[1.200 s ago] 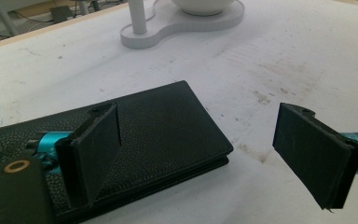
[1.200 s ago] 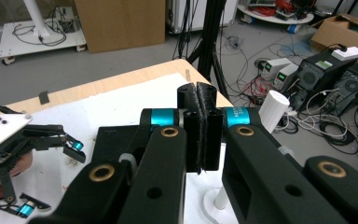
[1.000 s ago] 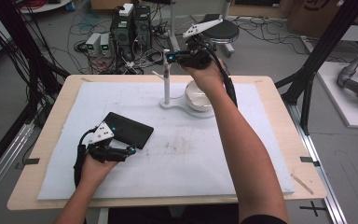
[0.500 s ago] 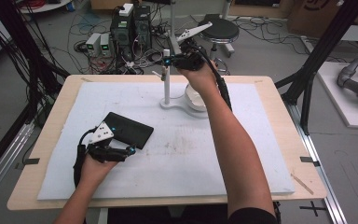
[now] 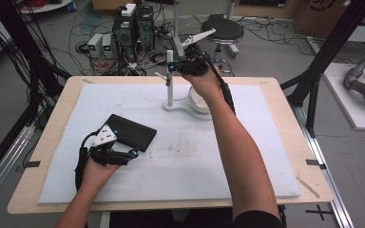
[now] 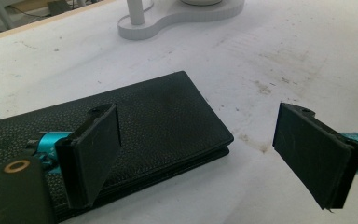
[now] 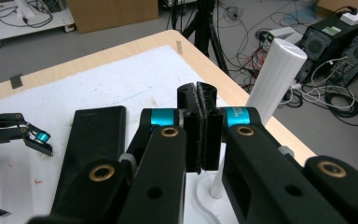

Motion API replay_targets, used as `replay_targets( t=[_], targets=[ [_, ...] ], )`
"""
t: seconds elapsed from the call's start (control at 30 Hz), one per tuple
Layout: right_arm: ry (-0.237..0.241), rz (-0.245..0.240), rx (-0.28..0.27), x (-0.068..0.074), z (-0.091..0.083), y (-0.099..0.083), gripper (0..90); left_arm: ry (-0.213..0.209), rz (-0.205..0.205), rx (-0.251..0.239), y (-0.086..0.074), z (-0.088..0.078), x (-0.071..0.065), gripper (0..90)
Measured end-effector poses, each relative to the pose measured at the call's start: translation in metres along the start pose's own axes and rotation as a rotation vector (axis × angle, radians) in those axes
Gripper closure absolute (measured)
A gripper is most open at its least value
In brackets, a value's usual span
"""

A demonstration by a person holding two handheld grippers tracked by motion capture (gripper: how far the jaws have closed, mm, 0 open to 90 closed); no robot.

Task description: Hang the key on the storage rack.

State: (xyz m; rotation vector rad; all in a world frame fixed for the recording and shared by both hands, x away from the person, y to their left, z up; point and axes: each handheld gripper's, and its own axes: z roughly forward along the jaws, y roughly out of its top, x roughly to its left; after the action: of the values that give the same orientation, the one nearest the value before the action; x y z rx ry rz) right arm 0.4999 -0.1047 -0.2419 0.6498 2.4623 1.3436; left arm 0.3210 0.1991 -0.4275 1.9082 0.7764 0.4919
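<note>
Left gripper [image 5: 132,154] gaped at lower left beside flat black leather wallet [image 5: 129,131]; right gripper [image 7: 199,122] closed, empty, at upper centre; best straddled squarely.

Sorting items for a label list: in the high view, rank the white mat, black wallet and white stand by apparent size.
1. white mat
2. black wallet
3. white stand, though it sits farther from the camera, so its rank against the wallet is unsure.

table [image 5: 285,142] — white mat [image 5: 261,156] | on mat — black wallet [image 5: 129,132], white stand [image 5: 183,105]
</note>
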Motion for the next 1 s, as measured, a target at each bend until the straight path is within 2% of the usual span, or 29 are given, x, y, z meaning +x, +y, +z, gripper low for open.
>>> replay_targets(
  t=[0.43,0.83,0.97,1.0],
  targets=[
    [-0.004,0.029,0.008,-0.008,0.014,-0.004,90.0,-0.002,-0.004,0.001,-0.001,0.0,0.0,15.1],
    [-0.026,0.047,0.008,-0.014,0.012,-0.005,90.0,-0.002,-0.003,0.003,-0.001,0.0,0.001,15.0],
    [-0.045,0.059,-0.006,-0.013,0.012,-0.005,86.1,-0.001,-0.003,0.003,-0.001,-0.001,0.001,15.1],
    [-0.074,0.07,-0.031,-0.013,0.009,-0.004,77.0,-0.001,-0.005,0.001,-0.001,-0.001,0.0,15.0]
  ],
)
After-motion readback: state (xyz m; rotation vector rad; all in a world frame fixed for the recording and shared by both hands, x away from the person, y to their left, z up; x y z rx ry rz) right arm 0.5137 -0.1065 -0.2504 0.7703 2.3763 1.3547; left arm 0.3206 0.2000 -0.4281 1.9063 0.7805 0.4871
